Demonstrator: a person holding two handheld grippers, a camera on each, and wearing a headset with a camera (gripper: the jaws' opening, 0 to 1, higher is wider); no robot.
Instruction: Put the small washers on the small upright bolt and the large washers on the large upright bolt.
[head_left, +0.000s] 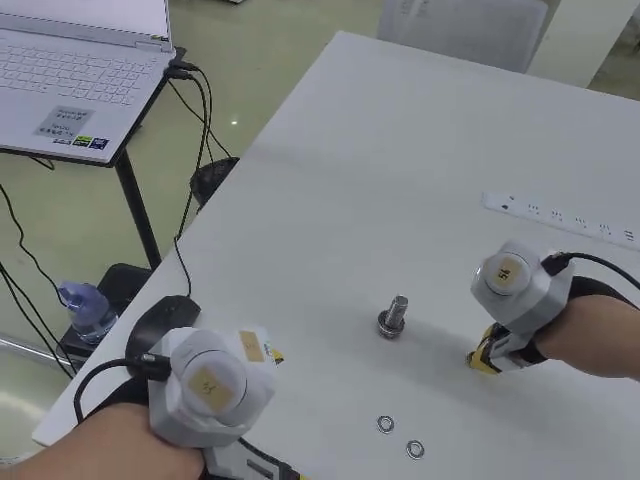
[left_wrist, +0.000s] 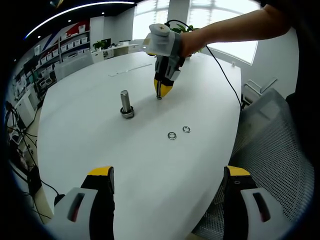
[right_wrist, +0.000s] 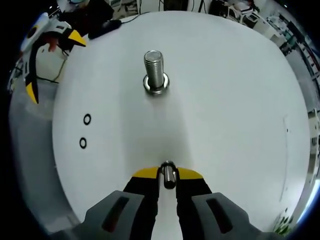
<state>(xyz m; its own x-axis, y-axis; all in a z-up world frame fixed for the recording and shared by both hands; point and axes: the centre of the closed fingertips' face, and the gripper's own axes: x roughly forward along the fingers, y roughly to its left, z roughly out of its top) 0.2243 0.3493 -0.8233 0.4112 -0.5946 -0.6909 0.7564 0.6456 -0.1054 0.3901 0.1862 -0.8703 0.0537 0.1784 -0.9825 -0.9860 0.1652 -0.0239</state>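
Right gripper view: threaded metal bolt

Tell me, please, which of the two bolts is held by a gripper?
The small bolt: it is clamped between the right gripper's shut jaws, while the large bolt stands free on the table.

No text can be read; the stickers on the laptop are too blurred to make out

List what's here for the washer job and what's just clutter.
Job: large upright bolt, two loose washers, small bolt held in the right claw.
Clutter: laptop, power strip, water bottle.
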